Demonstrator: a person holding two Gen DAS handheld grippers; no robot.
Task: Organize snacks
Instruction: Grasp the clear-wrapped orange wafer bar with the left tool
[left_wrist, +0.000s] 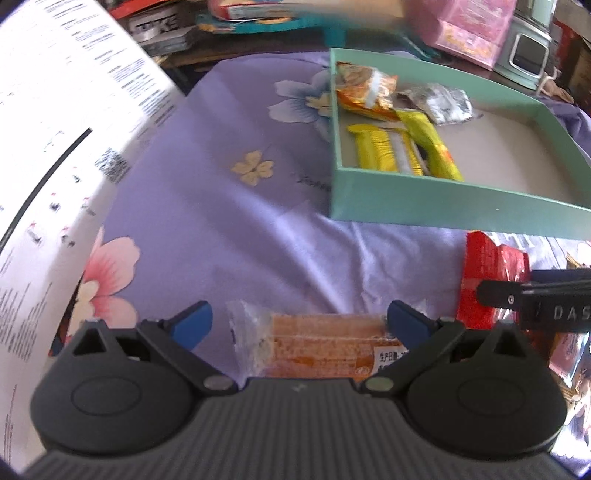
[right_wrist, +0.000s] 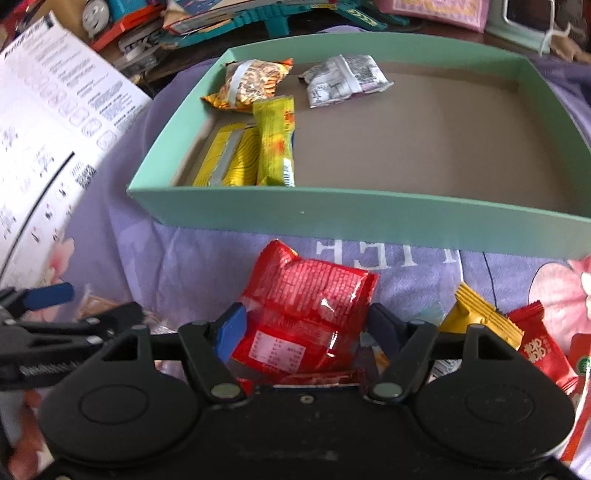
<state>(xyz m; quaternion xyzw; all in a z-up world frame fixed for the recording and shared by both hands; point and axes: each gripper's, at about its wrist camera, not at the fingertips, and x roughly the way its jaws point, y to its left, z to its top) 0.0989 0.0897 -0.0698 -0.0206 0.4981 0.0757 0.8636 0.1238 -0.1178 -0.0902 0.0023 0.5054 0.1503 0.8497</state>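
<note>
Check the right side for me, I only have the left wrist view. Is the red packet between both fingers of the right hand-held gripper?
Observer: Yes. The red packet sits between the fingers of the right hand-held gripper. One pad touches it, and the other looks just clear.
Operator: Anything loose beyond it?
Observer: A yellow packet and a smaller red packet lie on the cloth to its right.
Operator: Room in the box?
Observer: The whole right half of the box is bare, up to its right wall.
</note>
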